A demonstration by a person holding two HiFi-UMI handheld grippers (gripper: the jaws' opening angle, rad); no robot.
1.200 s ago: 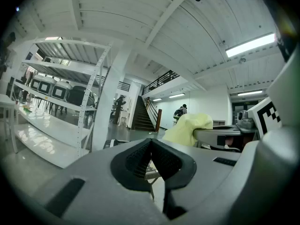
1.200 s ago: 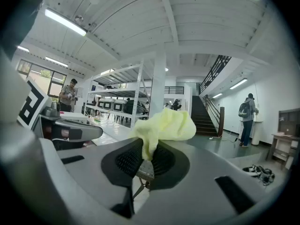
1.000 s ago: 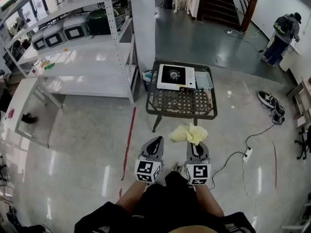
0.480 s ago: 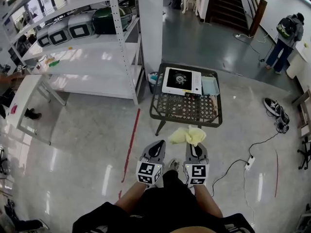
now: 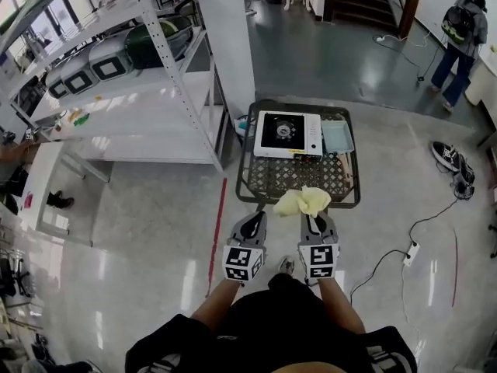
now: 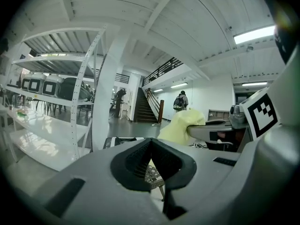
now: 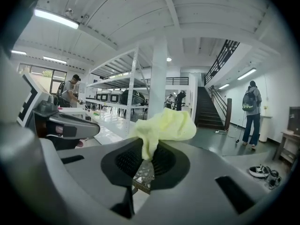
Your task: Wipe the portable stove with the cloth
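The white portable stove (image 5: pixel 286 134) with a black burner sits on the far left part of a dark mesh table (image 5: pixel 342 191). A yellow cloth (image 5: pixel 304 201) bunches at the tip of my right gripper (image 5: pixel 314 221), which is shut on it, just short of the table's near edge. In the right gripper view the cloth (image 7: pixel 165 125) rises from between the closed jaws. My left gripper (image 5: pixel 253 224) is shut with nothing in it, held beside the right one. From the left gripper view the cloth (image 6: pixel 182 124) shows to the right.
A pale blue tray (image 5: pixel 338 136) lies right of the stove. White metal shelving (image 5: pixel 147 92) with appliances stands at the left, next to a white pillar (image 5: pixel 224 29). A person (image 5: pixel 457 29) stands far right. Shoes (image 5: pixel 455 164) and a power strip (image 5: pixel 411 252) lie on the floor.
Both grippers and the cloth have come closer to the table; the cloth now reaches the table's near edge. The grip on the cloth is unchanged.
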